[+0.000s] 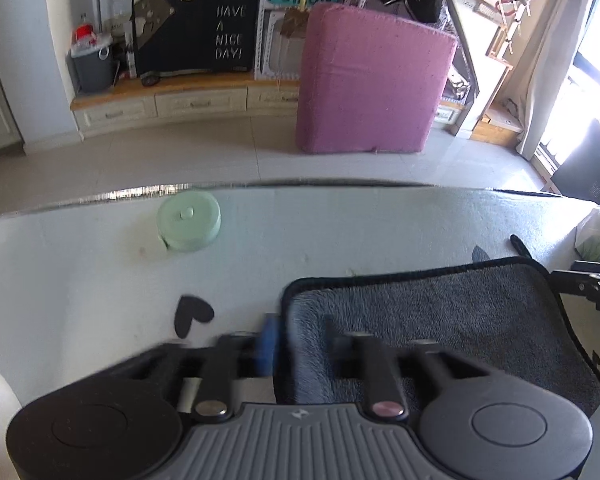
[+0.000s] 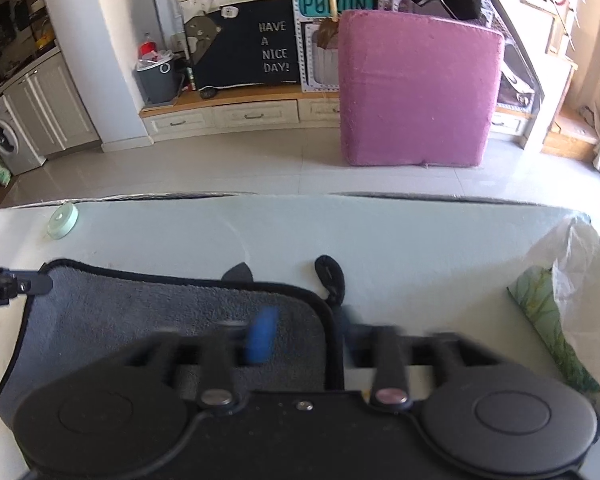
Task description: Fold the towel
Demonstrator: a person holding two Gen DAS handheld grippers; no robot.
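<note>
A grey towel (image 1: 440, 312) with a black hem lies flat on the white table (image 1: 340, 224); it also shows in the right wrist view (image 2: 148, 312). My left gripper (image 1: 300, 340) straddles the towel's left edge, jaws apart, one blue-padded finger (image 1: 267, 344) outside the hem and the other over the cloth. My right gripper (image 2: 304, 336) straddles the towel's right edge the same way, its blue pad (image 2: 262, 334) over the cloth. Both are blurred. Each gripper's tip shows at the other view's edge.
A pale green round tin (image 1: 189, 222) stands near the table's far edge. A white plastic bag (image 2: 572, 280) over a green leafy packet sits at the right. Black heart-shaped patches (image 1: 190, 314) lie on the table. A pink cushion (image 1: 372, 80) stands on the floor beyond.
</note>
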